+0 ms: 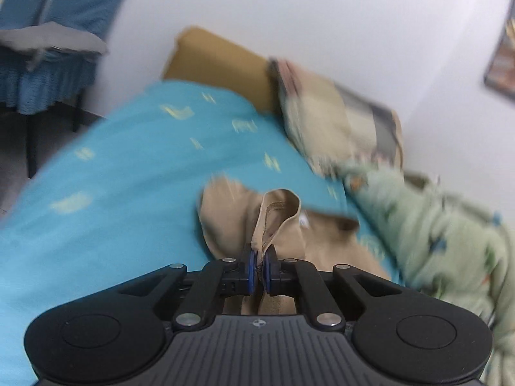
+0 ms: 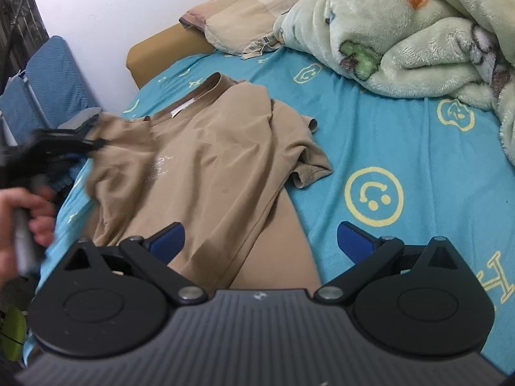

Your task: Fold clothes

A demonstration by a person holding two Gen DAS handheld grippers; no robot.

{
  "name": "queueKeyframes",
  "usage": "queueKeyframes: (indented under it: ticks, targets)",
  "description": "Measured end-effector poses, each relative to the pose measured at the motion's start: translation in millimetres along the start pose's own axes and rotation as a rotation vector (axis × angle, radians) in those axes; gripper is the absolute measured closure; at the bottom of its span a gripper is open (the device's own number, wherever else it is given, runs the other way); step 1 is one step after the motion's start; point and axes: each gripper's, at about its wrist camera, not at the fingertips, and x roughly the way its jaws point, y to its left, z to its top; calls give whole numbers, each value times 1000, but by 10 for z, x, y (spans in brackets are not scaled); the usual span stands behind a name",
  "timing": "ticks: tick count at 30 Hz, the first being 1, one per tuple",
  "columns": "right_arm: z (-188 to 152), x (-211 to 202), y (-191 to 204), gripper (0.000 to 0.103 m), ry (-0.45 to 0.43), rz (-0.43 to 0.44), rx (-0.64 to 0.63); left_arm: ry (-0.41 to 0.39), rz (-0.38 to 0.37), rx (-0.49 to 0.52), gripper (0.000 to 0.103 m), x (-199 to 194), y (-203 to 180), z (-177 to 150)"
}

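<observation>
On the bed sheet (image 2: 402,122), toward its pillow end, lies the tan T-shirt (image 2: 206,160): chest side up, collar (image 2: 206,88) pointing at the pillow (image 2: 244,19), one short sleeve (image 2: 309,160) spread flat on the side nearer the green blanket (image 2: 418,32).

Left tool (image 1: 257,271): jaws closed on a bunched ridge of shirt fabric; a seamed edge rises from between the blue pads (image 1: 251,270). In the right wrist view this tool (image 2: 91,143) sits at the shirt's shoulder on the side away from the blanket, and the cloth there is lifted off the sheet and rumpled. Left wrist view is motion-blurred.

Right tool (image 2: 260,241): jaws spread wide, holding nothing, poised over the hem end of the shirt with its near finger (image 2: 167,241) above the cloth.

Handling judgement: thin knit, light, fully limp; it drapes and creases wherever lifted, so a single pinch drags the rest along. Not fragile, and the grip on it looks sure. Best holds appear to be doubled edges: shoulder seam, collar band, sleeve cuff, hem. Pinching mid-panel would likely gather loose folds.

Stage: shirt is largely spread, no finished fold visible; the raised shoulder fits either straightening or turning a side over.
</observation>
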Motion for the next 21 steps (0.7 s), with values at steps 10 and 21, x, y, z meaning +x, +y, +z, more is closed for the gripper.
queueKeyframes:
  ticks: [10, 21]
  targets:
    - [41, 41, 177, 0, -41, -49, -77, -53, 527, -29, 99, -466, 1518, 906]
    - [-14, -51, 369, 0, -64, 5, -191, 75, 436, -196, 60, -1534, 1527, -46]
